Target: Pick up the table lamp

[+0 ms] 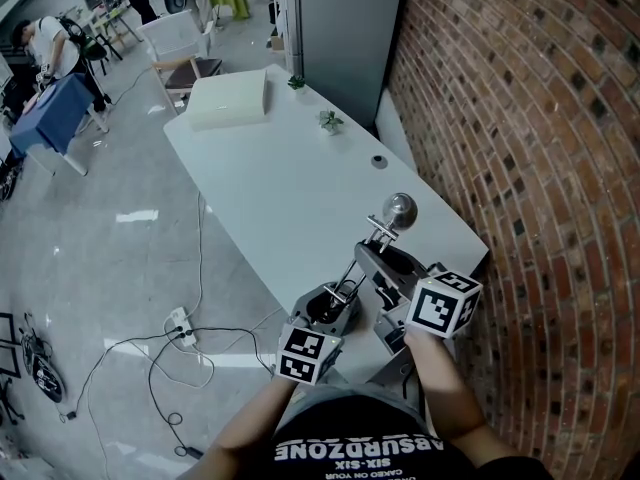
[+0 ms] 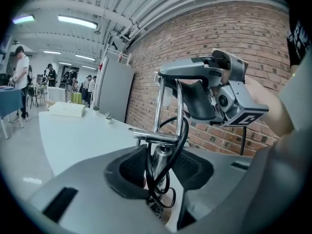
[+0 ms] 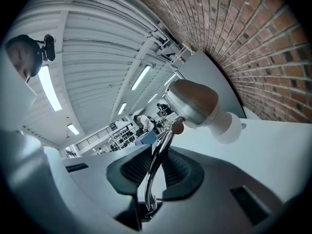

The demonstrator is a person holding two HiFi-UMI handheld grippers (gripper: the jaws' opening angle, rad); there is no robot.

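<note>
lamp (image 1: 402,208): chrome, right at the near end of the table (image 1: 260,178), close by the brick wall (image 1: 520,118); sloping up and away from the body.
head (image 3: 195,104): shiny dome with a white bulb end, held clear above the table top.
stem (image 2: 160,155): upright, sitting between the left pads, with a black cable (image 2: 183,130) looped round it.
rod (image 3: 158,150): thin and bright, running up to the head through the right pads.
base: buried under the lower tool in the head view; on the table or just off it, cannot tell.
left gripper (image 2: 158,167): low on the lamp, jaws half spread about the stem with a sliver of gap on each side. No squeeze here yet, by the look of it.
right gripper (image 3: 153,167): higher up, pressed in on the rod just below the head and pinching it.
step: by the look of it, securing a two-handed hold ahead of the lift; top grip on, bottom grip not yet home.
next: probably closing the left pads onto the stem itself, not onto the cable loop, then raising both hands together. Needs an even lift so the jointed arm does not fold, and some slack left in the trailing cable.
</note>
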